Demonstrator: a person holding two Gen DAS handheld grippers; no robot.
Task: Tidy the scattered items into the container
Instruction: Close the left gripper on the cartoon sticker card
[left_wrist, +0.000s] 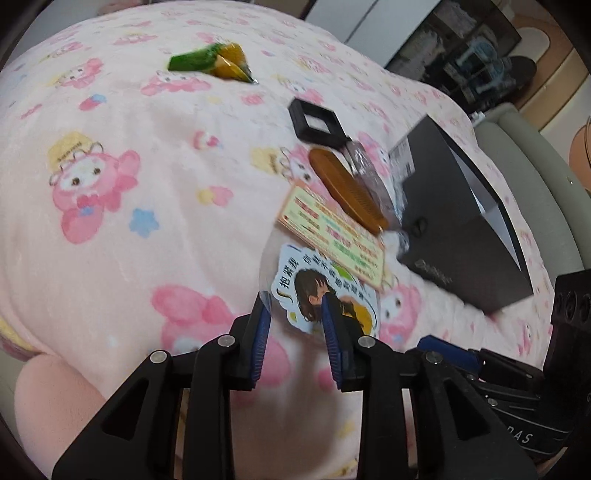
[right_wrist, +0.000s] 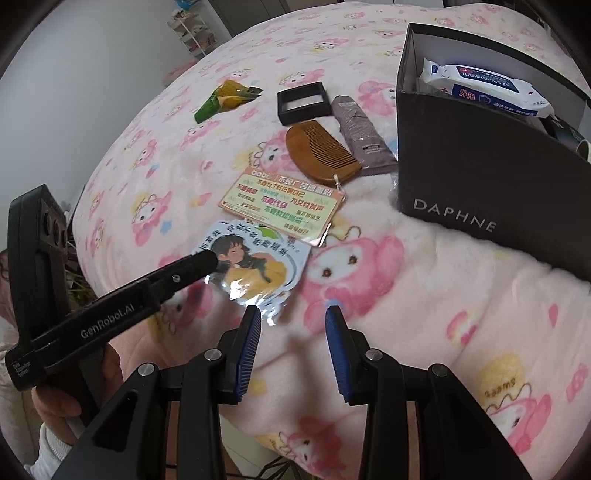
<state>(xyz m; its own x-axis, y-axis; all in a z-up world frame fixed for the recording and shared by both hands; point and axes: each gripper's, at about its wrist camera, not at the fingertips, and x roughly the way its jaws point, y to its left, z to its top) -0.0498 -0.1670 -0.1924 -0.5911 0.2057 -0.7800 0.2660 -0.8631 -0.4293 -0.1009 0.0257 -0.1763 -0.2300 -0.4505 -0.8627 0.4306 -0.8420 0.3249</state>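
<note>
A cartoon-girl sticker (left_wrist: 321, 291) (right_wrist: 255, 266) in a clear sleeve lies flat on the pink blanket. My left gripper (left_wrist: 293, 314) (right_wrist: 212, 260) is over its near edge, jaws slightly apart and not pressing it. My right gripper (right_wrist: 291, 314) hovers open just beside the sticker, with nothing between its fingers. Beyond lie a printed card (left_wrist: 332, 232) (right_wrist: 280, 206), a wooden comb (left_wrist: 347, 188) (right_wrist: 321, 153), a grey tube (left_wrist: 364, 166) (right_wrist: 360, 136), a black square frame (left_wrist: 314, 122) (right_wrist: 303, 98) and a green-yellow packet (left_wrist: 210, 61) (right_wrist: 225, 98). The black DAPHNE box (left_wrist: 454, 221) (right_wrist: 480, 177) stands to the right, with a wipes pack (right_wrist: 484, 86) inside.
Everything rests on a soft, bumpy pink blanket (left_wrist: 147, 184) (right_wrist: 443, 295) printed with cartoons, which drops away at the near edge. A person's hand (right_wrist: 74, 391) holds the left gripper at lower left. A shelf (right_wrist: 192, 29) stands against the far wall.
</note>
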